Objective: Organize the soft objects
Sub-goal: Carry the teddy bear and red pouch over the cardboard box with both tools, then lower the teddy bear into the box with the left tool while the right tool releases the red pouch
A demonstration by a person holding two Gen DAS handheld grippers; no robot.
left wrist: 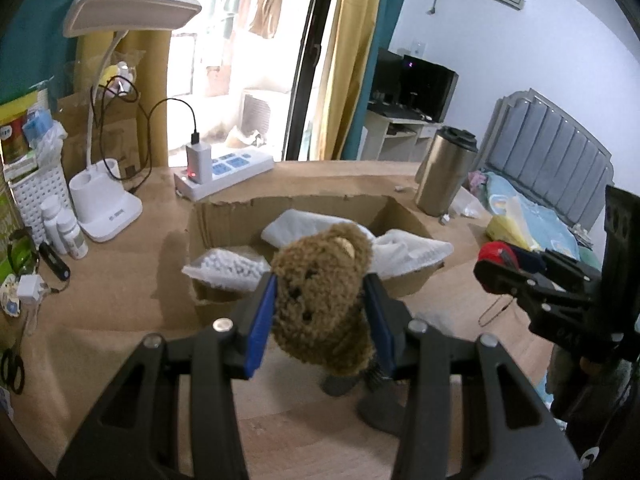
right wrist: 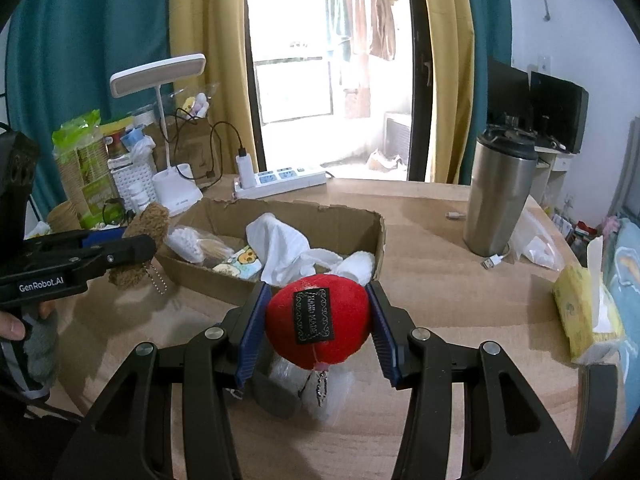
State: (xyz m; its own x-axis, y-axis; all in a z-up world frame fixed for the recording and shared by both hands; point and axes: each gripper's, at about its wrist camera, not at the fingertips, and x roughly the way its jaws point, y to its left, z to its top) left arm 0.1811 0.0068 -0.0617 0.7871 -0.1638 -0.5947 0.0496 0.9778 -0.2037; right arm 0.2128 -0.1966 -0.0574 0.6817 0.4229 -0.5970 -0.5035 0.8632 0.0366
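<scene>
The left gripper (left wrist: 320, 308) fingers (left wrist: 262, 316) clamp a brown teddy bear (left wrist: 320, 280), hiding its sides; right gripper (right wrist: 318, 324) fingers (right wrist: 252, 328) squeeze a red plush (right wrist: 318, 324) above the tabletop (right wrist: 460, 308).

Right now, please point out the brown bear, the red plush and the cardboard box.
brown bear (left wrist: 320, 300), left wrist view, its face.
red plush (right wrist: 318, 322), right wrist view, its black label.
cardboard box (right wrist: 304, 210), right wrist view, its far wall.

Both wrist views close, facing shared cardboard box (left wrist: 304, 216) (right wrist: 280, 216).
</scene>
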